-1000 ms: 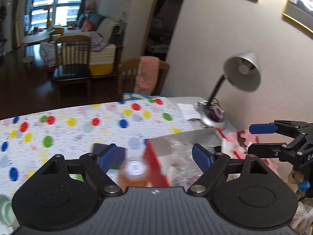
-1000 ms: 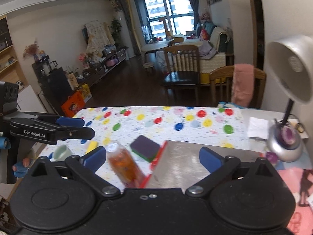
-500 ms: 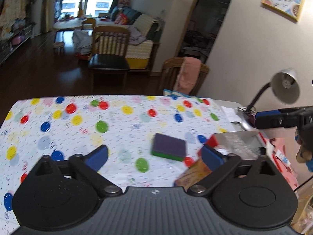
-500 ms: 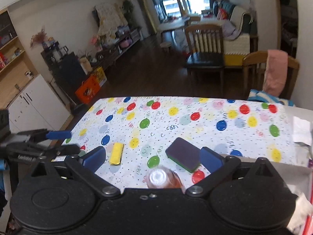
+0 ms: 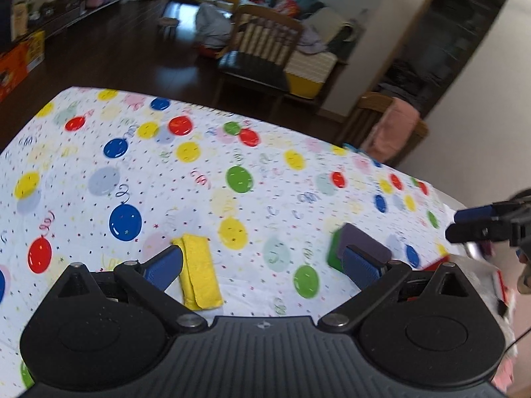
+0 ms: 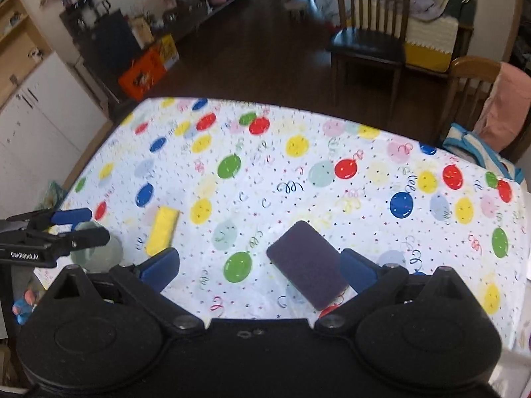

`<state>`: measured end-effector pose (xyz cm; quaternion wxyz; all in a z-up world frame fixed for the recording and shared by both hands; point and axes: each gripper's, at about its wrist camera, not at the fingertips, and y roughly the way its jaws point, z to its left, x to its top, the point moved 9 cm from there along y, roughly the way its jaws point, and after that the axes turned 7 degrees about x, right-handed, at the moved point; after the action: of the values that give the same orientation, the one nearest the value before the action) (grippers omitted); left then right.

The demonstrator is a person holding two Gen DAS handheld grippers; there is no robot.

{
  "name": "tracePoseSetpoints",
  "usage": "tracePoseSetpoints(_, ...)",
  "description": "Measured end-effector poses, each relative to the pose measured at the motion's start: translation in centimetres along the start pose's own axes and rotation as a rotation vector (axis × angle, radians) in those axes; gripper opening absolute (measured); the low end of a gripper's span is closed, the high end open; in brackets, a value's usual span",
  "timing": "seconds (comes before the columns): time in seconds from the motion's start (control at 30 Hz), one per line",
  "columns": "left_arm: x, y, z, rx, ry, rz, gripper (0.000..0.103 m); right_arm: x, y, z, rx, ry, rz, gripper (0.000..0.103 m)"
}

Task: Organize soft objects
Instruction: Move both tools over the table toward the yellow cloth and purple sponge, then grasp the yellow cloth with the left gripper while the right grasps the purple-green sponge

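A yellow folded cloth (image 5: pixel 199 272) lies on the balloon-print tablecloth (image 5: pixel 139 172), right beside the left finger of my left gripper (image 5: pixel 262 265), which is open and empty just above the table. A purple sponge with a green underside (image 5: pixel 361 240) lies partly behind its right finger. In the right wrist view that purple sponge (image 6: pixel 308 265) lies flat between the open fingers of my right gripper (image 6: pixel 259 268), close to the right one and untouched. The yellow cloth (image 6: pixel 162 230) lies to the left there, near my left gripper (image 6: pixel 94 225).
A pale green cup (image 6: pixel 99 252) sits under the left gripper by the table's left edge. A red box edge (image 5: pixel 438 262) shows at the right. Wooden chairs (image 6: pixel 368 33) stand beyond the far edge, one draped with a pink towel (image 6: pixel 504 112). A blue-striped cloth (image 6: pixel 478 152) lies at the far right corner.
Both grippers swung left and down, away from the lamp, red box and orange bottle, which left the views. The left jaws opened wider. The yellow cloth and the sponge now lie by the fingers.
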<state>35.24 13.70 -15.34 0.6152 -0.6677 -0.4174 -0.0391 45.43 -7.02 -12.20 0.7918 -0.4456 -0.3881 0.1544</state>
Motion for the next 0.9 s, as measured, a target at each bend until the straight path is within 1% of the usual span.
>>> tracePoseSetpoints(0.27,-1.5,5.5,0.4,0.097,-0.018,0.059,0.103,-0.1,6.0,-1.7,0.001,-0.092,0.153,0.102)
tracePoseSetpoints(0.33,-1.8,6.6,0.7,0.125,-0.016,0.064,0.103,-0.1,7.2,-2.3,0.011,-0.082,0.176,0.102)
tracePoseSetpoints(0.43,-2.4,8.4,1.0,0.143,-0.020,0.092,0.103,-0.2,8.8,-3.1,0.033,-0.058,0.197,0.102)
tracePoseSetpoints(0.57,-3.4,10.2,1.4,0.186,0.003,0.101,0.103,-0.7,10.9,-4.0,0.027,-0.074,0.238,0.101)
tracePoseSetpoints(0.63,-3.7,11.0,1.6,0.200,0.017,0.105,0.103,-0.9,11.9,-4.4,0.010,-0.092,0.251,0.101)
tracePoseSetpoints(0.77,-3.9,12.1,2.1,0.213,0.020,0.103,0.103,-2.0,13.6,-4.8,-0.015,-0.155,0.307,0.101)
tracePoseSetpoints(0.83,-4.0,12.6,2.2,0.214,0.020,0.103,0.103,-2.6,14.4,-5.0,-0.014,-0.169,0.333,0.100)
tracePoseSetpoints(0.9,-4.1,12.9,2.2,0.217,0.021,0.101,0.103,-3.0,14.9,-5.2,-0.035,-0.196,0.345,0.103)
